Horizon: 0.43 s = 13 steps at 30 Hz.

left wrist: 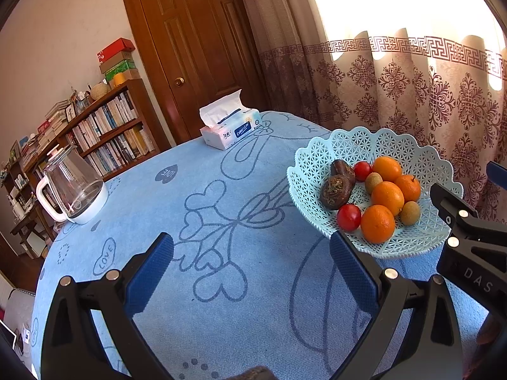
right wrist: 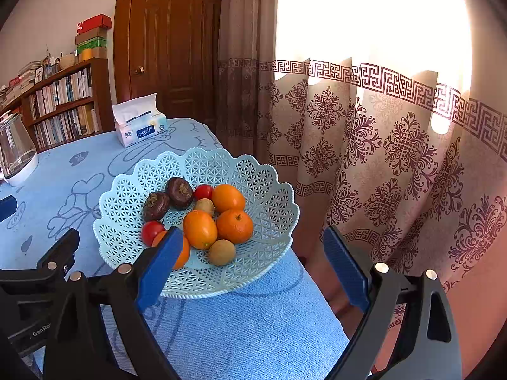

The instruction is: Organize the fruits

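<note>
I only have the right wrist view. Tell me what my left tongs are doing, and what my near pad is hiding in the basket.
Observer: The left tongs stand open over the blue tablecloth, with nothing between them.
Operator: Now report the fruit behind my pad.
Observer: It is a whole orange, the nearest of four in the basket, beside a red tomato.
Operator: Give me the kettle's handle side.
Observer: The glass kettle has its white handle on its left in the left wrist view, towards the table's edge.
</note>
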Available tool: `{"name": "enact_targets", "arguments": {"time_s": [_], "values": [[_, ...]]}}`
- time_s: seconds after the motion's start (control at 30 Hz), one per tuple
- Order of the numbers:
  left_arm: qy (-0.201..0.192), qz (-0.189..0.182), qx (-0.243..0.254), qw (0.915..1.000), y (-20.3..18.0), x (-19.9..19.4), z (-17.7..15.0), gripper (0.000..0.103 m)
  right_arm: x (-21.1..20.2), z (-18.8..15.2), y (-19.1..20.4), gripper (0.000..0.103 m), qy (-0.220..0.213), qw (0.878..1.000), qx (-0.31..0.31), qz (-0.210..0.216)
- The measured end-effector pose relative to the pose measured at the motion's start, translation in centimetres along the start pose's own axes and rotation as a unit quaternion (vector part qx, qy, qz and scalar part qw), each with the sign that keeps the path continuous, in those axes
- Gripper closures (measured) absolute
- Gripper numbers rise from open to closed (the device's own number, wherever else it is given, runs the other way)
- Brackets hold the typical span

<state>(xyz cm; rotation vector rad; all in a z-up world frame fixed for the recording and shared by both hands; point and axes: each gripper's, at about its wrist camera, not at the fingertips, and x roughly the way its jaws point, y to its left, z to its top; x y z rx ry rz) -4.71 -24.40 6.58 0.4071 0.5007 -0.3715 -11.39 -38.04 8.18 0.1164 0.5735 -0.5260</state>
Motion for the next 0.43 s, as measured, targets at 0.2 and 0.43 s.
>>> {"name": "enact_targets", "arguments": {"time_s": [0.2,0.43], "values": [[0.007,0.001,-0.006,1.0,0.5,0.0,-0.1,0.005,0.0,0.0,-0.2,0.012,-0.002,1.0,0.0,0.001],[0.049,-0.008,-0.053,0.9973,3.7,0.5,-2.0,0.005,-1.0,-0.3,0.5,0.011,-0.007,1.0,-0.002,0.017]]}}
